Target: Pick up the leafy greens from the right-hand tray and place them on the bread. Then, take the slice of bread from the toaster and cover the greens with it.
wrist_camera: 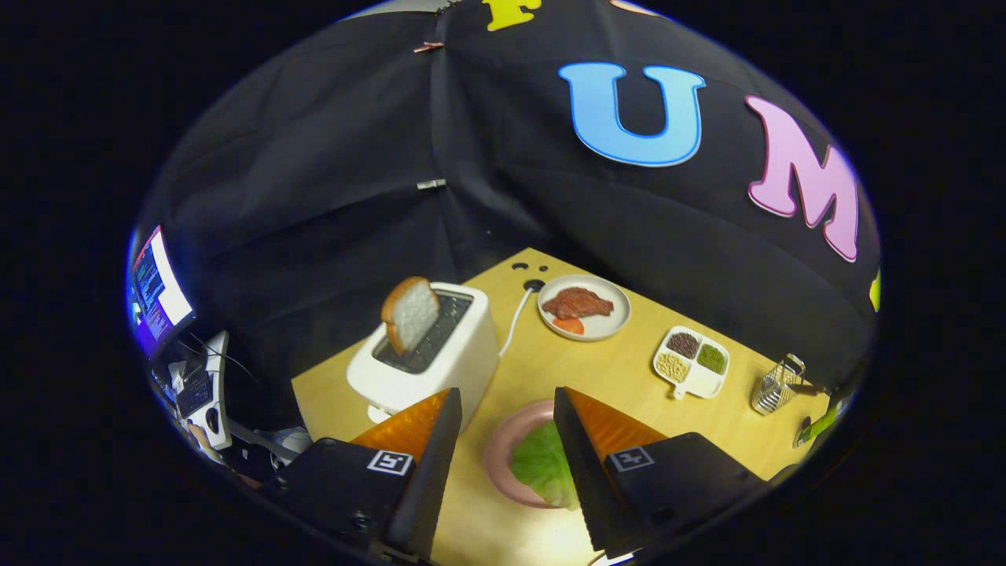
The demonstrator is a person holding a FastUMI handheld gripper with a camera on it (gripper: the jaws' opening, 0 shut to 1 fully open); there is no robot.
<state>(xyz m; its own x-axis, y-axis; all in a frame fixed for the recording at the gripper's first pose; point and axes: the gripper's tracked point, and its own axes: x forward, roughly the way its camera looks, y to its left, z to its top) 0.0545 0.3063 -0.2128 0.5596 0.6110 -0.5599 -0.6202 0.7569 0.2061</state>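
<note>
Jaws (507,409) wide apart, empty; leafy greens (542,464) on pink plate (497,456) between; bread slice (410,313) in toaster (428,354).

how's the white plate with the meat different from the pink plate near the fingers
The white plate lies beyond the fingers, past the toaster, carrying meat and an orange slice. The pink plate lies between the open fingers of the gripper, holding leafy greens. Both are round and rest flat on the table.

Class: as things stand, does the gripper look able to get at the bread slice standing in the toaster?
Probably yes. The gripper is open and holds nothing, above the greens on the pink plate. The bread slice stands well out of the toaster with nothing in front.
</note>
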